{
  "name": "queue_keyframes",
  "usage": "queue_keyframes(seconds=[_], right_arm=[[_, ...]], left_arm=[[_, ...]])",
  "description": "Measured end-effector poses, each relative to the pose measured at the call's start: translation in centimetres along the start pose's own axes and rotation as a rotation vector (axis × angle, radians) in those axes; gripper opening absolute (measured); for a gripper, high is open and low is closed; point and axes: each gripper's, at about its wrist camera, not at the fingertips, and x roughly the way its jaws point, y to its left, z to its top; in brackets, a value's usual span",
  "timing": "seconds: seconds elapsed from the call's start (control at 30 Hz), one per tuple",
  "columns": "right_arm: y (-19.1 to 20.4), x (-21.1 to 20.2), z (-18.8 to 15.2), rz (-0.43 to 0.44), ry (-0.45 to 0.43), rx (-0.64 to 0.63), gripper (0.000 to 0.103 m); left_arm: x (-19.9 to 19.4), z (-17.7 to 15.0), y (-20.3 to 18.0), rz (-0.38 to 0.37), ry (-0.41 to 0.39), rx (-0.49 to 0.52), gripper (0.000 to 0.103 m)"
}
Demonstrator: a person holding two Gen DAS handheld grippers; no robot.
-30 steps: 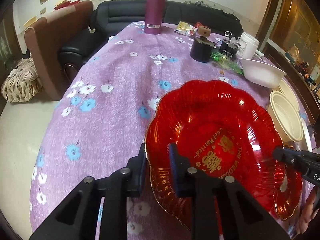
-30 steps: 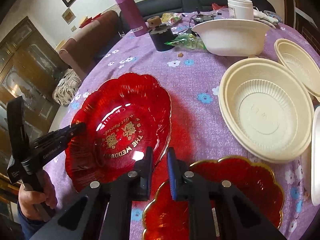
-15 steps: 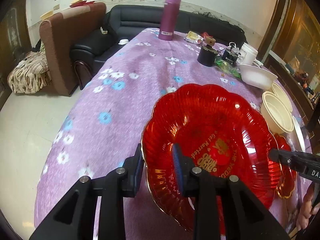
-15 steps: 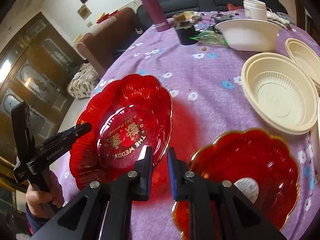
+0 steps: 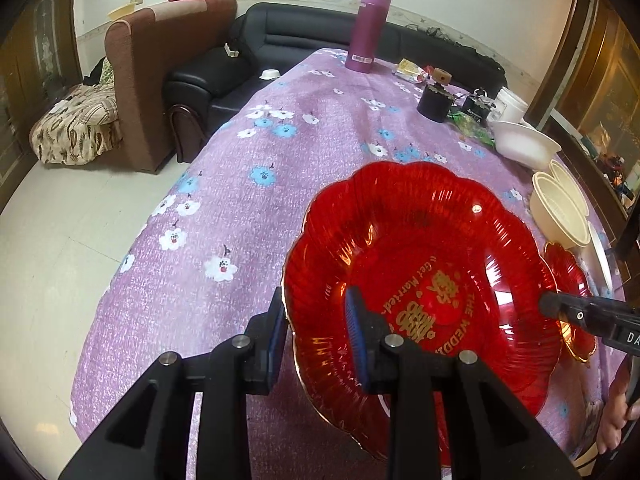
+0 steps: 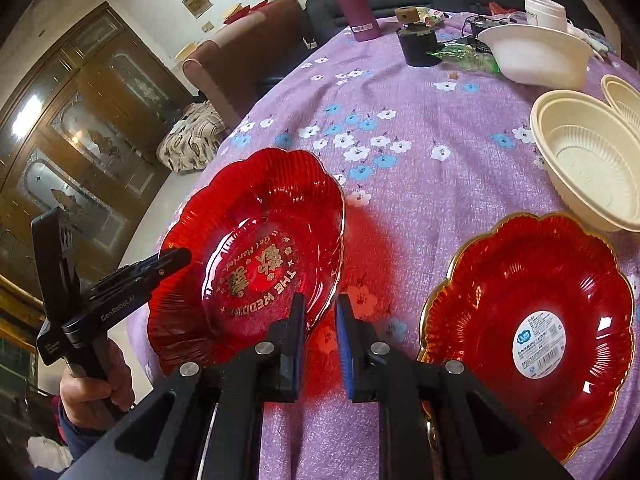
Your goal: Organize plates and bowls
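Observation:
A red scalloped plate (image 5: 420, 260) with gold lettering hangs between both grippers, just above the purple cloth at the table's left edge. My left gripper (image 5: 316, 328) straddles its near rim, with one pad outside and one on the inner wall. In the right wrist view that gripper (image 6: 178, 257) sits on the plate's (image 6: 256, 216) left rim. My right gripper (image 6: 320, 320) is nipped on the opposite rim, and its tip (image 5: 546, 304) shows on the plate's right edge. A second red plate (image 6: 532, 308) with a white sticker lies flat to the right.
Stacked cream bowls (image 6: 588, 164) and a white bowl (image 6: 536, 52) stand at the right. A purple flask (image 5: 366, 28), a black jar (image 5: 434, 102) and small clutter fill the far end. A brown armchair (image 5: 160, 60) and a black sofa stand beyond the table's left edge.
Both grippers have carried the lettered red plate leftward, off the second red plate that it partly covered. The left jaws stand a little wider than a second ago.

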Motion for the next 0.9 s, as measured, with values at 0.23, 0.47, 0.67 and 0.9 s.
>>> queue_keyframes(seconds=[0.23,0.47,0.67,0.9], right_arm=[[-0.1,0.4,0.0,-0.005,0.005,0.0,0.018],[-0.3,-0.6,-0.3,-0.004,-0.015,-0.007,0.018],[-1.7,-2.9,-1.2,-0.013,-0.06,0.018,0.018],[-5.0,-6.4,-2.9,-0.037,-0.13,0.092,0.018]], left_arm=[[-0.2,-0.2,0.2,0.001,-0.014,-0.012,0.03],[-1.6,-0.1,1.1,0.026,-0.047,-0.039,0.038],[-4.2,0.3,0.6,0.008,-0.102,-0.039,0.038],[-6.4,1.0,-5.1,-0.072,-0.146,0.083,0.046]])
